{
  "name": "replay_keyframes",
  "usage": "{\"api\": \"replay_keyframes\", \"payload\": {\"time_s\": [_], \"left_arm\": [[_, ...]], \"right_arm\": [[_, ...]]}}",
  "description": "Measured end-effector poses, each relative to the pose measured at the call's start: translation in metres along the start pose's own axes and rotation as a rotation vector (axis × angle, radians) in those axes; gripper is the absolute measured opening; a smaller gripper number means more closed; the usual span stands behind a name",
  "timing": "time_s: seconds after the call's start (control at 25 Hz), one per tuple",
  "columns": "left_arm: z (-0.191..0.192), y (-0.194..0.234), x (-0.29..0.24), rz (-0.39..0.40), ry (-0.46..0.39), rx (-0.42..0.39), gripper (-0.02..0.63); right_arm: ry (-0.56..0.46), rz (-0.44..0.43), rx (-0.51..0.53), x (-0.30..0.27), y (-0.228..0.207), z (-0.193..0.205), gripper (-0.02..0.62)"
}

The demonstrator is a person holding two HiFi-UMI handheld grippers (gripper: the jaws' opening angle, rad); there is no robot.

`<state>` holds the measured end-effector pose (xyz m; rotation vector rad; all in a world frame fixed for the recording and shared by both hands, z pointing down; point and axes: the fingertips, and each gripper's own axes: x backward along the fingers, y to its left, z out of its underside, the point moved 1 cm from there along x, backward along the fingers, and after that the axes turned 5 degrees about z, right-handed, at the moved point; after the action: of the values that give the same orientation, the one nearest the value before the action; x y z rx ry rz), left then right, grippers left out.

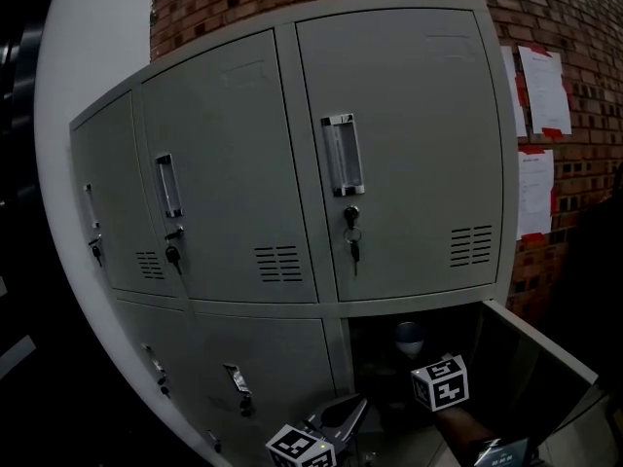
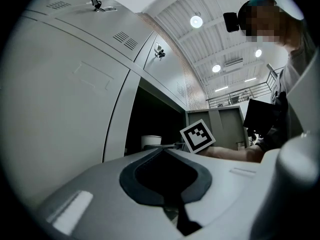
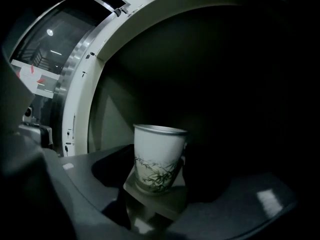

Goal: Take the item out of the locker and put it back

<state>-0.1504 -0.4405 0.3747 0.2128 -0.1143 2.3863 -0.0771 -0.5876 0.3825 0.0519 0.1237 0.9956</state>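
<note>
The white paper cup with a bamboo print is standing upright inside the open bottom locker compartment, straight ahead of the right tool. That tool is reaching into the compartment with its jaws spread wide. The cup is sitting between their tips, and it is too dark in there to tell whether either pad is touching it. Behind the tool, its marker cube is showing at the compartment's mouth, and the compartment's door is swinging open to the tool's right.

The left tool is hanging outside, to the left of the right one, in front of the closed lower door. Its jaws are pressed together with nothing between them, pointing toward the opening. Beyond its tips the cup's rim is peeking out.

Above both tools, keys are dangling from the lock of the closed grey upper door. Further right, papers are hanging on the brick wall.
</note>
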Motion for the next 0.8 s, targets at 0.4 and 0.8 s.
{"api": "replay_keyframes", "payload": {"time_s": [0.4, 0.8], "left_arm": [[0.000, -0.001, 0.003, -0.009, 0.007, 0.007, -0.011], [-0.007, -0.025, 0.012, 0.027, 0.010, 0.005, -0.011]], "right_arm": [[-0.026, -0.020, 0.006, 0.008, 0.003, -0.006, 0.284], [-0.061, -0.046, 0.003, 0.054, 0.027, -0.014, 0.284]]}}
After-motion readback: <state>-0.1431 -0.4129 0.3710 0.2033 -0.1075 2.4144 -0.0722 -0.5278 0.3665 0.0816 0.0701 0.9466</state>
